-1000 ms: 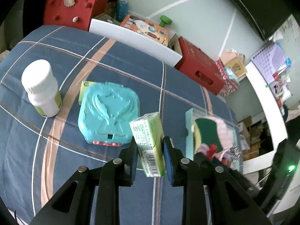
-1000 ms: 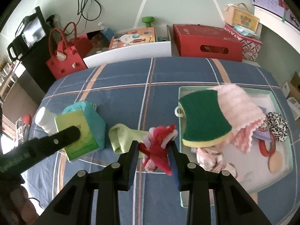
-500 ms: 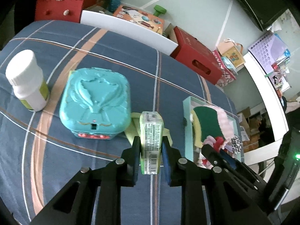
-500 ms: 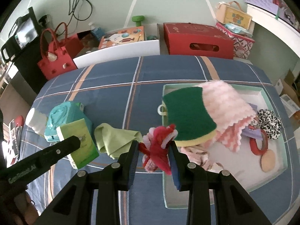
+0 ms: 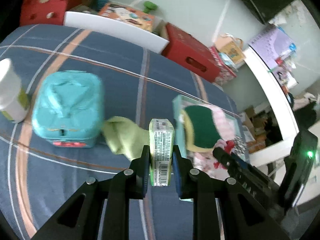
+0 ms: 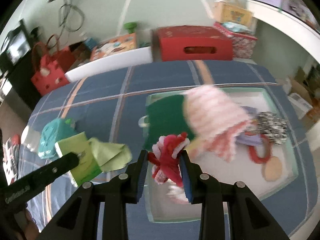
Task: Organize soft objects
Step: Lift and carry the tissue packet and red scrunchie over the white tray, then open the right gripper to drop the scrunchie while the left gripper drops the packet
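Soft red-and-white yarn toy (image 6: 170, 158) sits pinched between the two fingers of the right claw (image 6: 164, 166). That claw hangs over the near left corner of the pale green tray (image 6: 288, 180), which lies on the right part of the bed. The bed has a blue cover with white and orange stripes (image 5: 124, 64). In the tray lie a green sponge (image 6: 166, 116), a pink fluffy cloth (image 6: 212, 116), a black-and-white scrunchie (image 6: 272, 124), a red ring (image 6: 258, 156) and a round tan pad (image 6: 272, 170).

The left claw (image 5: 161, 160) is clamped on a green tissue pack (image 5: 161, 142) and holds it up on its end, just left of the tray. The pack's barcode faces the camera.

A light green cloth (image 5: 124, 134) lies crumpled on the bed between the tray and a teal box (image 5: 68, 106). A white bottle (image 5: 10, 92) stands past the box, near the left edge of the bed.

Behind the far edge of the bed are a red box with a slot (image 6: 194, 42), a red bag (image 6: 50, 74) and a white board (image 5: 114, 30). The wall is pale green.
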Demonstrator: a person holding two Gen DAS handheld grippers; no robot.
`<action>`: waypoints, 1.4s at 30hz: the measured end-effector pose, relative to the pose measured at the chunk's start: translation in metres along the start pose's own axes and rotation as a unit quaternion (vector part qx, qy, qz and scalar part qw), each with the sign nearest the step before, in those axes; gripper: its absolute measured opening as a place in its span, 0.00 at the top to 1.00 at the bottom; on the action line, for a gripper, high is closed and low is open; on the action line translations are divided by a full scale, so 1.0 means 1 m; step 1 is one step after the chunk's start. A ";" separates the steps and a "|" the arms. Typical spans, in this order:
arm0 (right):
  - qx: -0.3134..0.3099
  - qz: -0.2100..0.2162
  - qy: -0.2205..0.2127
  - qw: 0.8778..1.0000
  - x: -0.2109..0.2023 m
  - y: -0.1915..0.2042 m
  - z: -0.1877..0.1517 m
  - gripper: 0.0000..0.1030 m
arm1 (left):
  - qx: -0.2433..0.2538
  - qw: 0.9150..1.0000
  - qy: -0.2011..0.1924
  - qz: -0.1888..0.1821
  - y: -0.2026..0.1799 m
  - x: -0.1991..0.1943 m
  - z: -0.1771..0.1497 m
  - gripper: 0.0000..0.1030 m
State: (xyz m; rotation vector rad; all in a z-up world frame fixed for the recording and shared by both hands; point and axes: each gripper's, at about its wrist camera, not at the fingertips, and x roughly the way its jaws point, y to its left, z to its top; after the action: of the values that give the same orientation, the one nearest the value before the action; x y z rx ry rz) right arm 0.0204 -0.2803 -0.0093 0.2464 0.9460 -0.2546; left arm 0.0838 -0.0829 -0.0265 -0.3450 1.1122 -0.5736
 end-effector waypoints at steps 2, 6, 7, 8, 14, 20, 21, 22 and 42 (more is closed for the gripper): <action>0.020 -0.026 -0.005 0.999 -0.004 -0.018 0.001 0.67 | 0.012 1.000 0.009 -0.022 -0.010 0.004 -0.002 0.79; 0.061 -0.059 -0.005 0.996 -0.007 -0.055 -0.001 0.67 | 0.040 0.998 0.026 -0.041 -0.032 0.018 -0.007 0.79; 0.069 -0.062 -0.004 0.996 -0.007 -0.063 -0.001 0.67 | 0.045 0.998 0.029 -0.044 -0.036 0.021 -0.009 0.79; 0.078 -0.067 -0.002 0.995 -0.007 -0.070 -0.001 0.67 | 0.051 0.997 0.032 -0.048 -0.041 0.024 -0.010 0.79; 0.111 -0.086 -0.004 0.990 -0.011 -0.105 -0.004 0.67 | 0.087 0.993 0.042 -0.070 -0.065 0.038 -0.017 0.79; 0.138 -0.101 -0.003 0.985 -0.014 -0.131 -0.009 0.67 | 0.117 0.987 0.057 -0.099 -0.095 0.058 -0.028 0.79; 0.141 -0.103 -0.002 0.985 -0.014 -0.134 -0.010 0.67 | 0.120 0.986 0.057 -0.101 -0.099 0.060 -0.028 0.79; 0.144 -0.103 -0.001 0.984 -0.013 -0.136 -0.011 0.67 | 0.124 0.985 0.058 -0.104 -0.103 0.063 -0.029 0.79; 0.145 -0.084 0.063 0.984 0.033 -0.141 -0.022 0.65 | 0.108 0.989 0.071 -0.066 -0.103 0.114 -0.033 0.76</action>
State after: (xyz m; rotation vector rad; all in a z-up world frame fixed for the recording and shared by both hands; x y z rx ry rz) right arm -0.0232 -0.4100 -0.0627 0.4559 1.0553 -0.5387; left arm 0.0636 -0.2325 -0.0693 -0.1913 1.1569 -0.8388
